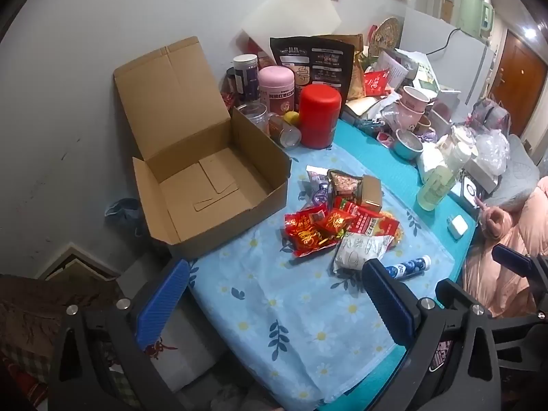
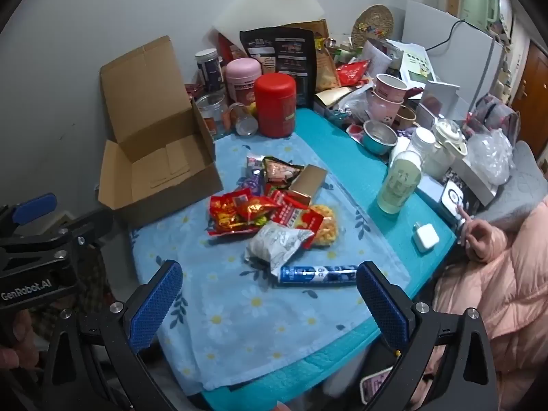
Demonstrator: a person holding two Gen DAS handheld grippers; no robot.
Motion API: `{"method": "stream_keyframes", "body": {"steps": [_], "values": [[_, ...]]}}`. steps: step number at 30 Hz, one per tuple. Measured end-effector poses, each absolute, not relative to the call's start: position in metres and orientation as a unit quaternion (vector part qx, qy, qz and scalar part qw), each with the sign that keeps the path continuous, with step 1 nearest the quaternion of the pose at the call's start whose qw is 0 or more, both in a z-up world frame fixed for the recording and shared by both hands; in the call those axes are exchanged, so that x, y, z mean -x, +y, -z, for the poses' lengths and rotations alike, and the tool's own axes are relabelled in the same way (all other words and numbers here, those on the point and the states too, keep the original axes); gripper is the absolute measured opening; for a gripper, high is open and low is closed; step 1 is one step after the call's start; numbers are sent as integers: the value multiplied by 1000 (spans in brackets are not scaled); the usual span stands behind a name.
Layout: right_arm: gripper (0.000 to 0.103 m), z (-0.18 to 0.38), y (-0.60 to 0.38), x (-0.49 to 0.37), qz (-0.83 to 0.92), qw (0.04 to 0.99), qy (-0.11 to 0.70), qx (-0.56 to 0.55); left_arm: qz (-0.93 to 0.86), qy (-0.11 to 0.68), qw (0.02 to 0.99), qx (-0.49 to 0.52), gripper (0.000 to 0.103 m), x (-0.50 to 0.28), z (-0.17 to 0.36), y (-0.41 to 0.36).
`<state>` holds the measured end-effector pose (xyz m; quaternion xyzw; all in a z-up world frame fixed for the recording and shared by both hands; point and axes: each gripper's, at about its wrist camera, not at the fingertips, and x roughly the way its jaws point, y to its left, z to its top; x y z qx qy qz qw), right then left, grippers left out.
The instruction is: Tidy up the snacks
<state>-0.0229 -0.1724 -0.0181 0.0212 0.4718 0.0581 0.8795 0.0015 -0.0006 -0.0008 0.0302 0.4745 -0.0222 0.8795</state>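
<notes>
Left gripper jaws wide apart, nothing between, above near desk edge. Right gripper likewise spread, empty; blue tube just beyond its fingers. Snack pile mid-desk on floral cloth. Open cardboard box left of pile, empty, lid upright against wall. Red canister, jars, bowls crowd far side. Green bottle, white charger at right edge, near person's hand. Near cloth bare.

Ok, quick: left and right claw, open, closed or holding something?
Left claw: open, holding nothing.
Right claw: open, holding nothing.
</notes>
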Motion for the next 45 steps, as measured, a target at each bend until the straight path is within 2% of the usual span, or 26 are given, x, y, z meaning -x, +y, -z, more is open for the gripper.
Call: {"method": "stream_keyframes", "body": {"steps": [4, 21, 36, 45], "values": [[103, 18, -172, 22, -61, 878, 475, -25, 30, 490, 871, -18, 103, -13, -1, 0], [103, 13, -191, 2, -90, 878, 471, -11, 9, 465, 886, -2, 103, -6, -8, -11], [103, 5, -191, 13, -107, 884, 456, -4, -15, 447, 894, 19, 103, 17, -16, -6], [103, -2, -181, 32, -96, 889, 448, -16, 5, 429, 903, -3, 103, 34, -25, 2]]}}
